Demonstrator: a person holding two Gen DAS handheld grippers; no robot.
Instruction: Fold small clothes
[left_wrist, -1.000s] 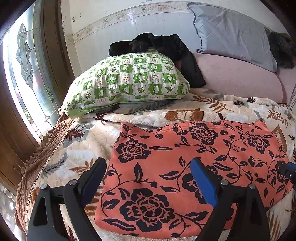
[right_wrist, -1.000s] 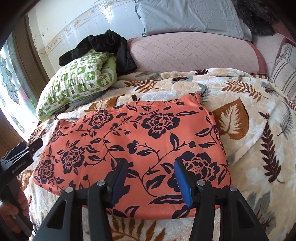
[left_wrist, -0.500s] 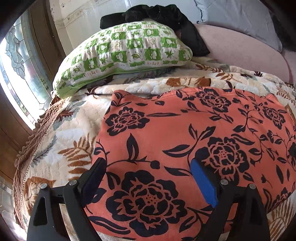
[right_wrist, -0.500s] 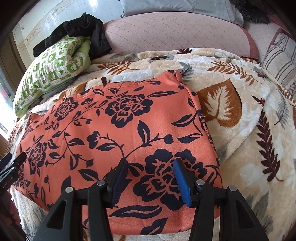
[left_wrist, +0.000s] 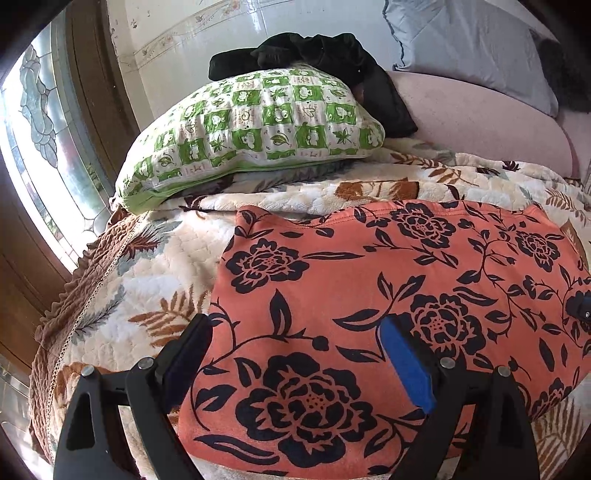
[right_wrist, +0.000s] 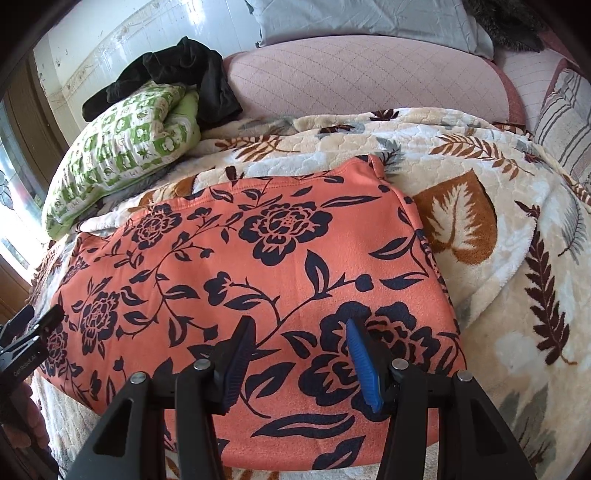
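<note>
Orange floral garment (left_wrist: 388, 295) lies flat on the leaf-print blanket (right_wrist: 498, 229). Left gripper (left_wrist: 295, 354) hangs over its near left corner, jaws wide, nothing held; right gripper (right_wrist: 299, 354) over its near right part, jaws half apart, empty. Advice: pinch both near corners through every layer, lift evenly. Green checked pillow (left_wrist: 251, 125) and black clothing (right_wrist: 184, 77) lie beyond the garment, clear of the fold

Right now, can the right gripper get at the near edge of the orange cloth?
Probably yes: the right gripper, jaws open, hangs over the orange floral cloth near that edge, nothing between.
</note>
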